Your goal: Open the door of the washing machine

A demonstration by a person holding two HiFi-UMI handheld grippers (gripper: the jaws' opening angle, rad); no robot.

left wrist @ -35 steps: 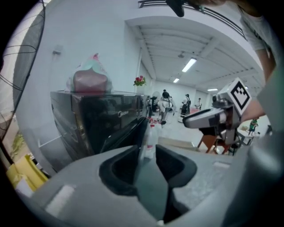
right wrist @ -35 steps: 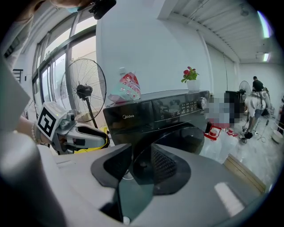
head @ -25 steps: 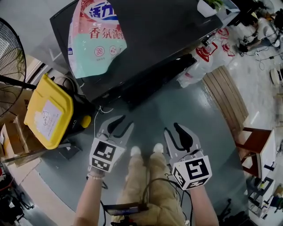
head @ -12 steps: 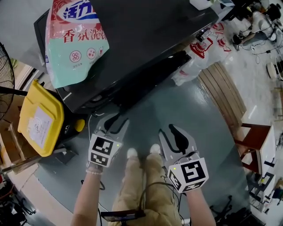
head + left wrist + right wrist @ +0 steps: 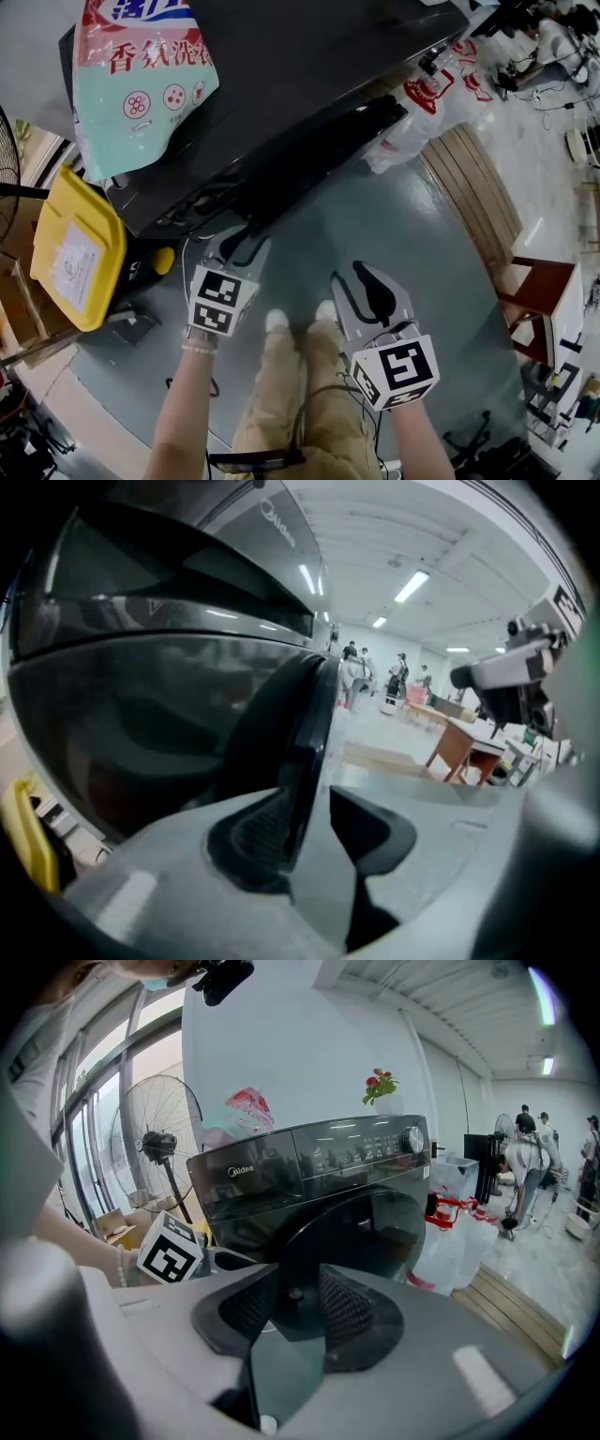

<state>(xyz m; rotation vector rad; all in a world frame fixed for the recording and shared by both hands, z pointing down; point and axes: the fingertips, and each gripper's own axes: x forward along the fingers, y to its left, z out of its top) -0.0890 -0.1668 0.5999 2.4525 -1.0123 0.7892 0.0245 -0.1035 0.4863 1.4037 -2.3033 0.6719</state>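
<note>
With door (image 5: 314, 714) standing ajar off washer (image 5: 309, 56), edge-on in line with the gap of wide-open left tongs (image 5: 307, 799), right tongs (image 5: 298, 1279) wide and empty too: liable to slip off the glossy edge if pinched shallow, or swing shut if nudged.

Glossy black box-shaped washing machine (image 5: 309, 47); mint-green, red and white plastic detergent bag (image 5: 141, 89); yellow plastic bin (image 5: 67, 253); grey-green floor (image 5: 412, 244).

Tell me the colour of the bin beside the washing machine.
The bin is yellow, with a pale label on its lid; the head view shows it best.
</note>
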